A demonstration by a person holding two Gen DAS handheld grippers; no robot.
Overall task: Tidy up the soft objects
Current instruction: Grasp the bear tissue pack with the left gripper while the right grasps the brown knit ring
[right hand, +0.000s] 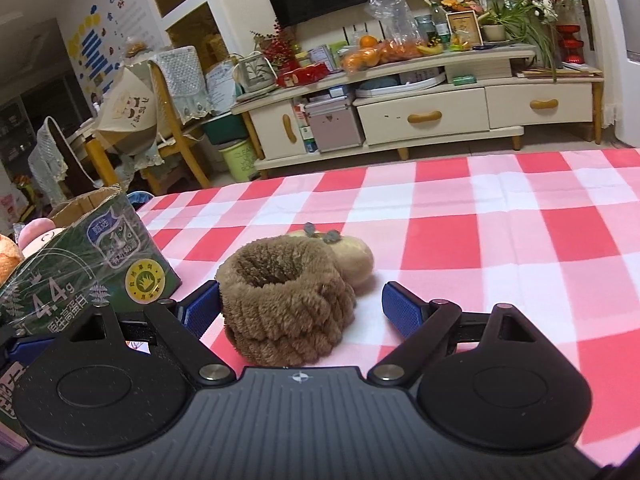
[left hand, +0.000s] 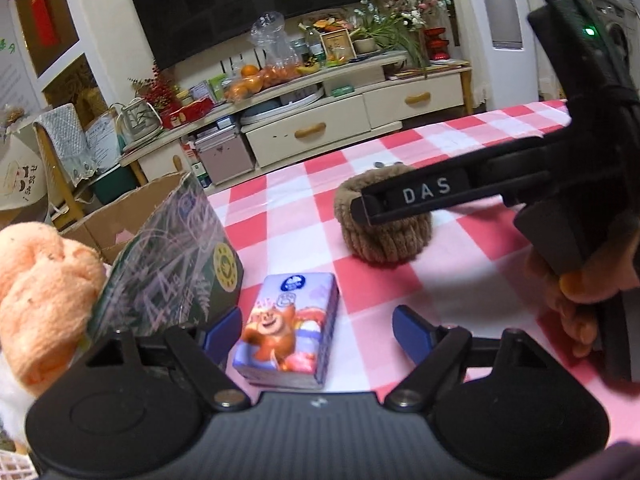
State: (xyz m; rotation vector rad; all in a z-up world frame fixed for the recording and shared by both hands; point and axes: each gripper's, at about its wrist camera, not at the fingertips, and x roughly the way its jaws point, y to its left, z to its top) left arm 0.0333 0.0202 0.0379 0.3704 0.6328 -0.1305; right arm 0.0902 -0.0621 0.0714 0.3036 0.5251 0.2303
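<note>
Tissue pack (left hand: 288, 326) between open left tool (left hand: 318, 330) fingers, untouched.

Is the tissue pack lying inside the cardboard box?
No, the tissue pack lies on the checked cloth beside the box.

Bench (right hand: 500, 216) covered in red, pink and white check cloth. Between the left jaws, lying flat on the cloth: a tissue pack (left hand: 290, 328) printed with a cartoon bear. Between the right jaws: a brown furry slipper (right hand: 286, 300), opening upward. Just left of both jaws, standing on the bench: a green cardboard box (right hand: 100, 264), open at the top.
</note>
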